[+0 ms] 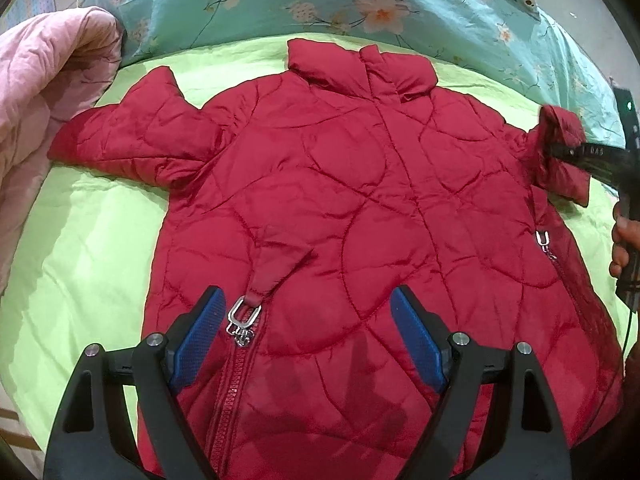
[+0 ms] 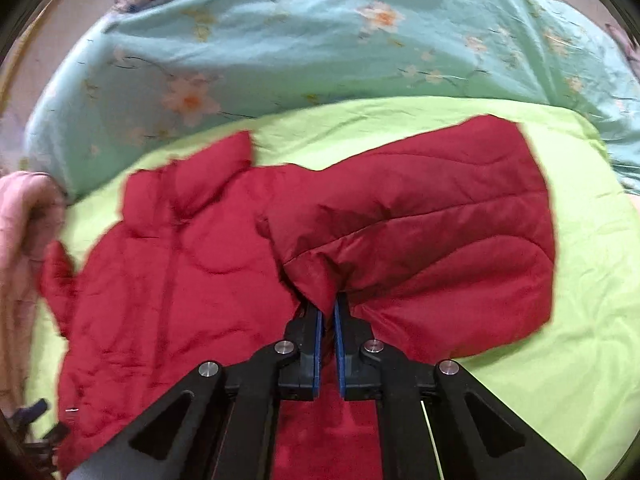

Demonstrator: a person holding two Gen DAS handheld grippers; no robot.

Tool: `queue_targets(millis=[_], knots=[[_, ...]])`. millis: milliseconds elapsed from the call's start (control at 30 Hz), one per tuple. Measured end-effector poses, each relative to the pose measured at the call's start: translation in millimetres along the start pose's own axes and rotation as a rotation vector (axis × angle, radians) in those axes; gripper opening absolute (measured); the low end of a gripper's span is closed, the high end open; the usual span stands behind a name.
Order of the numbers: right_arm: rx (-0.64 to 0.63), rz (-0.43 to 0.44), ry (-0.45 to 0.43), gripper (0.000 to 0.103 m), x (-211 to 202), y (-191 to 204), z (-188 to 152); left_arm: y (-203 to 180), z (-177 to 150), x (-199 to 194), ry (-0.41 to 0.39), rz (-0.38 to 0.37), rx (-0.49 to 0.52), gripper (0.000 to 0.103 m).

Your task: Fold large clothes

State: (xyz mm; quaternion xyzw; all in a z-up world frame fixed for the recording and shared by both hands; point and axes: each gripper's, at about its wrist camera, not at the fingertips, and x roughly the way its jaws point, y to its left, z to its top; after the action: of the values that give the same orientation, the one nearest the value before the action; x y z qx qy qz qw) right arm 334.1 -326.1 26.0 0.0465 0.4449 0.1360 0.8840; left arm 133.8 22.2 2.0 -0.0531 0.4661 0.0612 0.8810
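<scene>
A red quilted jacket [image 1: 360, 184] lies front up on a lime green sheet [image 1: 92, 216], collar at the far side, left sleeve spread out. My left gripper [image 1: 306, 320] is open and empty, hovering over the jacket's lower front beside a zipper pull [image 1: 242, 320]. My right gripper [image 2: 328, 312] is shut on the jacket's right sleeve [image 2: 432, 232] and holds it lifted off the sheet. It also shows in the left wrist view [image 1: 560, 150] at the right edge, pinching the sleeve end. The jacket body [image 2: 172, 280] lies to its left.
A teal floral quilt [image 1: 320, 0] is bunched along the far side of the bed. A pink quilt [image 1: 44, 92] is heaped at the left. A second zipper pull [image 1: 543, 240] sits on the jacket's right side.
</scene>
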Motion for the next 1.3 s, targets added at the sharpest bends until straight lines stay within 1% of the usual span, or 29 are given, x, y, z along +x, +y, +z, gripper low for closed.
queue_targets(millis=[100,233,400,433,533,700,800,933,967,1100,1133,1167,1200,1233,1267,1300], knots=[[-0.019,0.123,0.019,0.005,-6,28,1,3,1,0,0.003,-0.007,-0.006,0.085],[-0.092,0.265,0.066,0.005,-5,84,2,11,1,-1,-0.005,-0.027,-0.024,0.085],[-0.119,0.486,0.176,0.005,11,145,1,32,5,-1,-0.018,-0.058,-0.063,0.085],[-0.123,0.516,0.196,0.005,14,155,0,37,7,1,-0.019,-0.058,-0.070,0.085],[-0.142,0.576,0.247,0.005,31,184,-2,55,12,6,-0.019,-0.071,-0.107,0.085],[-0.096,0.701,0.372,0.005,80,219,-4,77,21,19,-0.019,-0.104,-0.170,0.085],[-0.088,0.762,0.424,0.005,101,239,-10,84,28,31,-0.010,-0.118,-0.189,0.085],[-0.109,0.771,0.442,0.005,117,264,-13,90,40,46,-0.008,-0.136,-0.201,0.085],[-0.106,0.774,0.448,0.008,120,265,-13,91,43,50,-0.005,-0.143,-0.208,0.085],[-0.087,0.776,0.457,0.011,132,266,-14,95,54,65,-0.004,-0.196,-0.234,0.085],[-0.076,0.784,0.459,0.014,135,266,-13,94,56,68,-0.001,-0.200,-0.232,0.085],[-0.063,0.795,0.465,0.023,136,264,-12,92,59,70,0.004,-0.198,-0.227,0.085],[-0.041,0.818,0.475,0.029,138,261,-12,90,61,72,0.002,-0.199,-0.223,0.085],[-0.032,0.824,0.472,0.042,138,258,-11,89,63,73,-0.001,-0.204,-0.219,0.085],[-0.028,0.827,0.459,0.049,136,255,-9,87,65,74,-0.005,-0.213,-0.216,0.085],[-0.022,0.835,0.449,0.049,134,251,-8,85,67,76,-0.007,-0.219,-0.214,0.085]])
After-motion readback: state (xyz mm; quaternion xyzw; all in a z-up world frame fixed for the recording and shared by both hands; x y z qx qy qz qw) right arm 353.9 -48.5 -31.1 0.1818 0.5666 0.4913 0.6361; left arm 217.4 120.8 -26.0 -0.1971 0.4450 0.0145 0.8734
